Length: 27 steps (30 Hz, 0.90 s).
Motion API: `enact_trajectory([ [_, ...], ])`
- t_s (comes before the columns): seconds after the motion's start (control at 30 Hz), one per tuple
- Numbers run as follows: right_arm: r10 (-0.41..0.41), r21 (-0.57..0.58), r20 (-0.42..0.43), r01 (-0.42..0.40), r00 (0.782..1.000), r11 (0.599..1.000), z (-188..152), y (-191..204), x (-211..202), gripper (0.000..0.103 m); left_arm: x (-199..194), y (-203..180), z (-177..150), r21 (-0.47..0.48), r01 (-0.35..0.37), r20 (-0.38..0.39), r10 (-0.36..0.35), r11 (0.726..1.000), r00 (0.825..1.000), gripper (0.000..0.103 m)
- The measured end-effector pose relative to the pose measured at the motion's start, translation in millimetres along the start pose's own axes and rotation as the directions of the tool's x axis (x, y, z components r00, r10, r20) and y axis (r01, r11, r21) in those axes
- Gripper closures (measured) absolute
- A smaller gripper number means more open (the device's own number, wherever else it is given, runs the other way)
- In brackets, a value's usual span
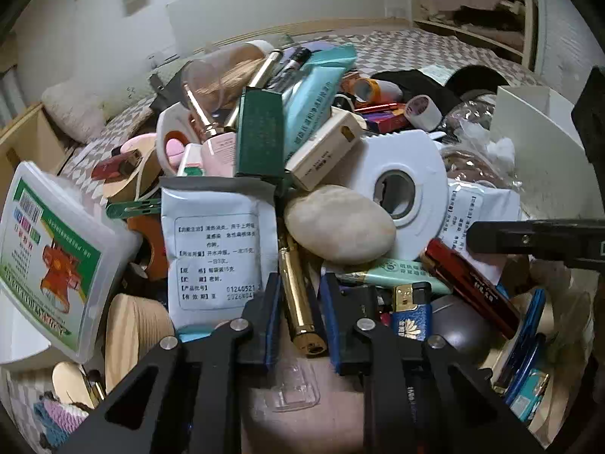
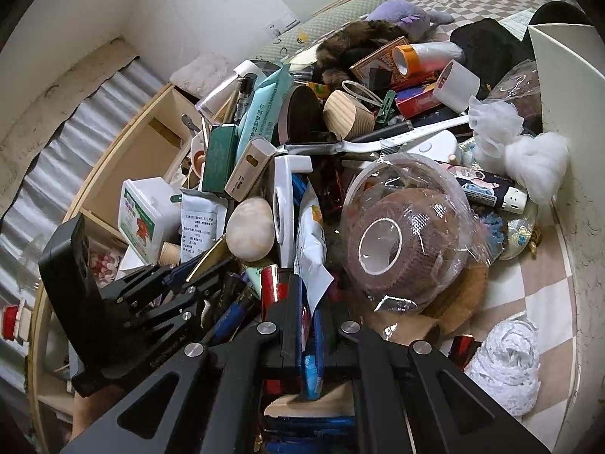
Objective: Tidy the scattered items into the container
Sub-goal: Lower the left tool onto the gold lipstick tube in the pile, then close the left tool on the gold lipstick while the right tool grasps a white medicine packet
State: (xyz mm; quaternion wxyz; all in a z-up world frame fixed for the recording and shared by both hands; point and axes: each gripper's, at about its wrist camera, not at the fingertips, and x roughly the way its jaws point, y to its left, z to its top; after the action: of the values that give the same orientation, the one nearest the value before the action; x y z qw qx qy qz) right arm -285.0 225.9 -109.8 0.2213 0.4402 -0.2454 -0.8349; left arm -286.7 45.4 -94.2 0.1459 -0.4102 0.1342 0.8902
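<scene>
A dense pile of small items lies on a checkered cloth. My left gripper has its blue pads on both sides of a gold metal tube, which points away toward a beige stone. My right gripper is nearly shut around a thin blue disc held edge-on, next to a red lighter. The white container stands at the right, its wall also showing in the left wrist view. The left gripper shows in the right wrist view, low on the left.
Around the grippers lie a white medicine sachet, a white tape dispenser, a green box, a plastic-wrapped brown bandage roll, a white plastic case, a blue lighter and cotton balls. A wooden shelf is at the left.
</scene>
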Motion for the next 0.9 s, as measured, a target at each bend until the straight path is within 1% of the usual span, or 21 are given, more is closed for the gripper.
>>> enact_trajectory([
  [0.1, 0.000, -0.006, 0.007, 0.000, 1.000, 1.000, 0.4, 0.7, -0.5, 0.096, -1.6, 9.5, 0.9, -0.082, 0.033, 0.005, -0.033, 0.996, 0.999, 0.090],
  [0.2, 0.001, -0.013, 0.015, -0.001, 1.000, 1.000, 0.9, 1.3, -0.9, 0.096, -5.5, 17.8, -0.7, -0.152, 0.070, 0.012, -0.069, 0.986, 0.998, 0.090],
  [0.33, 0.001, -0.021, 0.025, -0.001, 1.000, 1.000, 1.5, 2.2, -1.6, 0.096, -14.8, 16.7, -4.2, -0.165, 0.063, 0.020, -0.060, 0.984, 0.998, 0.090],
  [0.43, -0.006, -0.029, 0.040, 0.007, 0.999, 1.000, -1.0, 3.4, -9.8, 0.096, -20.7, 14.8, -7.5, -0.180, 0.073, 0.026, -0.069, 0.981, 0.997, 0.090],
  [0.67, 0.013, -0.007, 0.086, -0.012, 0.996, 1.000, -4.2, 0.2, -32.5, 0.097, -35.0, 8.7, -15.6, -0.198, 0.068, 0.036, -0.062, 0.978, 0.997, 0.090],
  [0.9, 0.030, 0.018, 0.113, -0.033, 0.993, 0.999, -9.3, -3.3, -45.9, 0.097, -45.8, 10.8, -19.1, -0.229, 0.085, 0.068, -0.071, 0.970, 0.995, 0.090],
])
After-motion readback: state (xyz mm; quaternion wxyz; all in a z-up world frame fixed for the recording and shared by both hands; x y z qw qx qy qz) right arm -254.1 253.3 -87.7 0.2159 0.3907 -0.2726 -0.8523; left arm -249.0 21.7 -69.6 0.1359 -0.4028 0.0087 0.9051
